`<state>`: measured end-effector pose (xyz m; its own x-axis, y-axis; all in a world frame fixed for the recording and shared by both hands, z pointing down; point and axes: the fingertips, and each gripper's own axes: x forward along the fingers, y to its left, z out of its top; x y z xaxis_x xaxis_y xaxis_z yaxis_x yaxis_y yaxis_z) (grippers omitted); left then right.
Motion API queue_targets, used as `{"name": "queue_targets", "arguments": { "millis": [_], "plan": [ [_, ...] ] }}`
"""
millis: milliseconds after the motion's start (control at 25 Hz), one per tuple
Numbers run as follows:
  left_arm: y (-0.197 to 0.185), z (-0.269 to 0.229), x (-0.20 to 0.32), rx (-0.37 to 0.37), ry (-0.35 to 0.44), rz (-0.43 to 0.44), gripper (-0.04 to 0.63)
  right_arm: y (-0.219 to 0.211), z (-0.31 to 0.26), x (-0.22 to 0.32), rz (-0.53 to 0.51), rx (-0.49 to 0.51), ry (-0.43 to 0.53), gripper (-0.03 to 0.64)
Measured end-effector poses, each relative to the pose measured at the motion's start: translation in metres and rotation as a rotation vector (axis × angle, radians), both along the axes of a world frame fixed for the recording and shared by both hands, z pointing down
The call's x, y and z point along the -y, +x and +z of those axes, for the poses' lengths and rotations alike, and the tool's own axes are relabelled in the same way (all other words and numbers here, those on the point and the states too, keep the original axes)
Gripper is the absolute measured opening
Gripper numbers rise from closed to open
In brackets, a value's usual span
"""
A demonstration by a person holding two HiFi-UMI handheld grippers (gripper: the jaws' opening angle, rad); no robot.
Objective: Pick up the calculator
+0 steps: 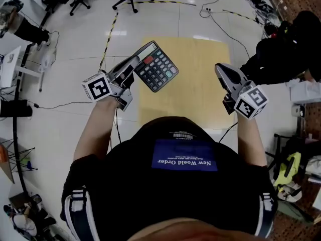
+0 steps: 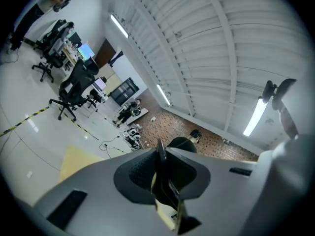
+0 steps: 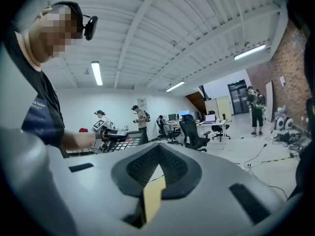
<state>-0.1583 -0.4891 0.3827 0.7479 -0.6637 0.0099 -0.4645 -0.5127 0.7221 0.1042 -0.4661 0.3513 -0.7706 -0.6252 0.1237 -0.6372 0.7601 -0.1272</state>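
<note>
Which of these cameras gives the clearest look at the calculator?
The head view: the calculator shows its key face, clamped in the left gripper. The left gripper view shows only its thin edge between the jaws; the right gripper view shows it small, far off.

The calculator (image 1: 157, 66) is black with dark grey keys and a single red one, over a pale yellow wooden table (image 1: 200, 84). The left gripper (image 1: 134, 65) and right gripper (image 1: 224, 70) are grey, each with a cube of black-and-white squares. The floor (image 1: 65, 124) is white, crossed by yellow-and-black striped tape (image 1: 108, 39), and the shirt (image 1: 165, 195) is black with a blue patch (image 1: 184, 155) lettered in white.
</note>
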Motion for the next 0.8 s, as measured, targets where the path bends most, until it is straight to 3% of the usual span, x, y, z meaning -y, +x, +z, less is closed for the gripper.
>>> {"name": "queue_targets", "arguments": {
  "millis": [160, 320, 800],
  "plan": [
    [-0.014, -0.017, -0.019, -0.03, 0.056, -0.045, 0.057, 0.002, -0.012, -0.004, 0.011, 0.014, 0.005, -0.012],
    [-0.016, -0.015, -0.033, -0.05, 0.051, -0.072, 0.057, 0.004, -0.008, -0.01, 0.018, 0.032, -0.011, -0.012],
    [0.002, -0.014, -0.047, -0.082, 0.02, -0.009, 0.057, 0.004, 0.004, -0.028, 0.046, 0.044, -0.034, -0.012]
  ]
}}
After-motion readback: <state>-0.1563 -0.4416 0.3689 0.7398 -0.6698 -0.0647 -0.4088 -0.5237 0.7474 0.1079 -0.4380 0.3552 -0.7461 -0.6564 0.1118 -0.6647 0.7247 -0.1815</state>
